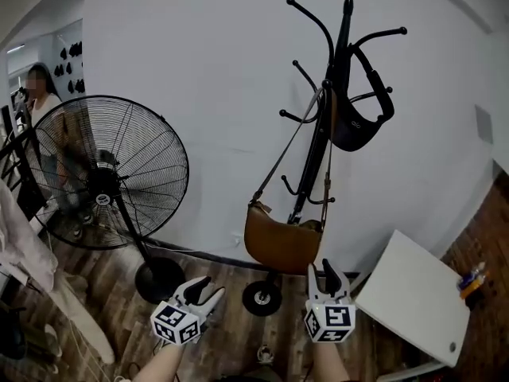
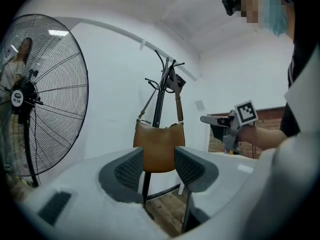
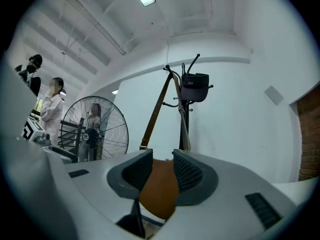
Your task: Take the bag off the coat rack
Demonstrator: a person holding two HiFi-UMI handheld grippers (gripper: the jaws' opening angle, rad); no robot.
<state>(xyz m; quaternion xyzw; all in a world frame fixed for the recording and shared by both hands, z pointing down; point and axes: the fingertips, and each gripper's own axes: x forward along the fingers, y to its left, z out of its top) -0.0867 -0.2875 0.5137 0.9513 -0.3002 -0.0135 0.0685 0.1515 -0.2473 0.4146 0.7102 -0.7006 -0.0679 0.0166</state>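
A brown shoulder bag [image 1: 282, 245] hangs by its long strap [image 1: 290, 146] from a hook of the black coat rack [image 1: 322, 134]. My right gripper [image 1: 322, 270] is just below the bag's right end, open. In the right gripper view the bag [image 3: 159, 194] shows close behind the gap of the open right gripper [image 3: 162, 155]. My left gripper [image 1: 208, 286] is lower left of the bag, open and empty. In the left gripper view the bag [image 2: 159, 134] hangs some way ahead, framed by the open left gripper [image 2: 158, 153].
A black bag [image 1: 358, 122] hangs high on the rack. A large standing fan [image 1: 103, 173] is to the left, its round base [image 1: 159, 279] on the wood floor. A white table [image 1: 413, 297] is at the right. A person [image 1: 40, 94] stands far left.
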